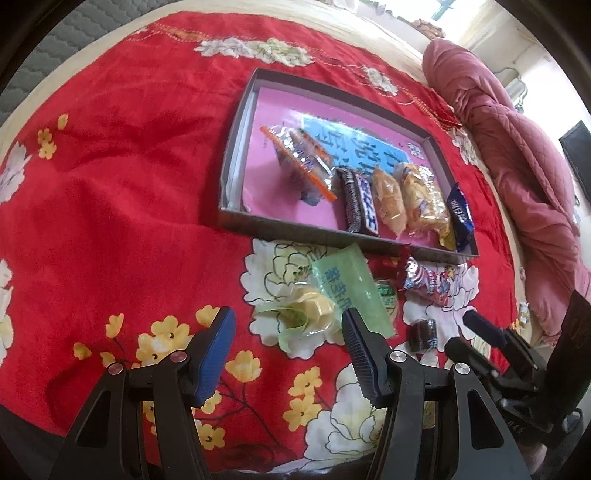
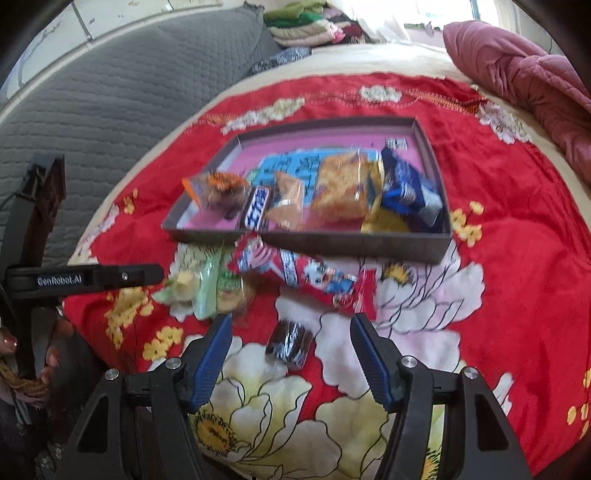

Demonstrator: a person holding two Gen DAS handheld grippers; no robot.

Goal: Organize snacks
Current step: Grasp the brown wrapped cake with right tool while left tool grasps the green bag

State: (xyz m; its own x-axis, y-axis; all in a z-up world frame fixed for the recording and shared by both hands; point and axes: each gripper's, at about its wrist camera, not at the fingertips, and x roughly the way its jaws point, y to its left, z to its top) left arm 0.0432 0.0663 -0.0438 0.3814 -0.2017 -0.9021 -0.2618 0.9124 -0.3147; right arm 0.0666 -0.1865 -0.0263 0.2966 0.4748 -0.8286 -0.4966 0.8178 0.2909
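A shallow grey box (image 1: 236,147) (image 2: 332,243) with a pink floor lies on the red flowered cloth and holds several snacks: an orange-edged pack (image 1: 299,158), a dark chocolate bar (image 1: 360,203), two yellow cakes (image 1: 421,199) and a blue pack (image 1: 460,218). Loose in front of the box lie a green packet (image 1: 347,291) (image 2: 208,291), a red and white packet (image 1: 430,280) (image 2: 295,273) and a small dark roll (image 1: 423,334) (image 2: 290,343). My left gripper (image 1: 288,328) is open, just short of the green packet. My right gripper (image 2: 290,332) is open around the dark roll.
A pink quilt (image 1: 524,177) (image 2: 535,81) is bunched along the right side of the bed. A grey quilted cover (image 2: 110,110) lies at the left. Folded clothes (image 2: 310,22) are stacked at the back. The left gripper's body (image 2: 85,278) reaches in from the left.
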